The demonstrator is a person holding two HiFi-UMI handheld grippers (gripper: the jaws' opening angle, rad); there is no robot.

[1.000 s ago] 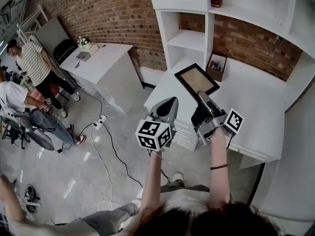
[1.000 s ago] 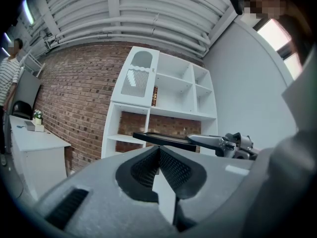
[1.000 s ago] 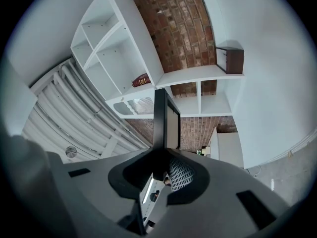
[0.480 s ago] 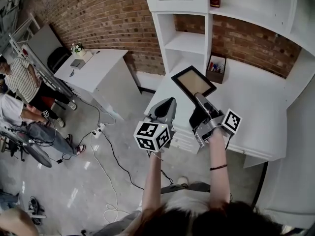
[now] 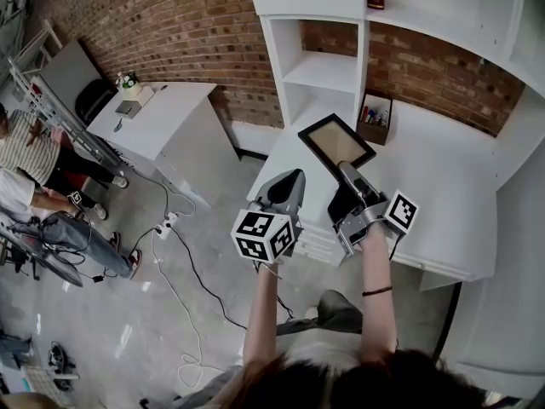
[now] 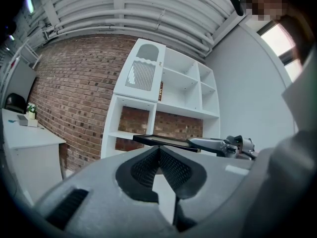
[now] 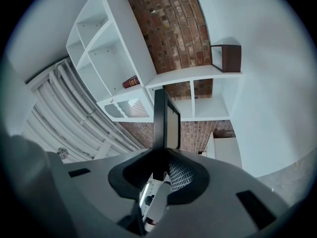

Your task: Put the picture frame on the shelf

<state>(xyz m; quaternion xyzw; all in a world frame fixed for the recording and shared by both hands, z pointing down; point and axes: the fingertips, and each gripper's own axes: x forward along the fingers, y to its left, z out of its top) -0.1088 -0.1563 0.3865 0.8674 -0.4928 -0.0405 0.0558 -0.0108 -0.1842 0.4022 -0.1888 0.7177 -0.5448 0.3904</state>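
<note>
Two tools: one loaded, one idle.
Right tool (image 5: 346, 169): clenched on one edge of the picture frame (image 5: 336, 141). Its own view shows the dark edge seated between the ribbed pads.
Left tool (image 5: 293, 180): pinched closed with nothing in it. The pads meet at the tip in its own view. It hangs out from the shelf (image 5: 329, 67), beside the right tool.
Frame, place: in the air in front of the shelf's lowest open compartment, above the counter (image 5: 438, 177) that runs under the shelf. As far as can be seen, it touches neither.
Done so far: the frame is gripped and brought up before the shelf, likely well into the carry.
Left to do: reach it into a compartment, set it down so it stays, release and back out. None of this has begun.
Frame, look: thin dark rectangular border around a pale tan panel. In the head view it lies near flat, face up, sticking out from the tool toward the shelf. Seen edge-on it is slim.
Handling guess: light and stiff. Held by one edge only, it may tip on release.
Shelf: white, open compartments, brick wall behind. The compartment nearest the frame looks bare.
Near the shelf foot: a small box of pens (image 5: 374, 118) stands on the counter just past the frame.
</note>
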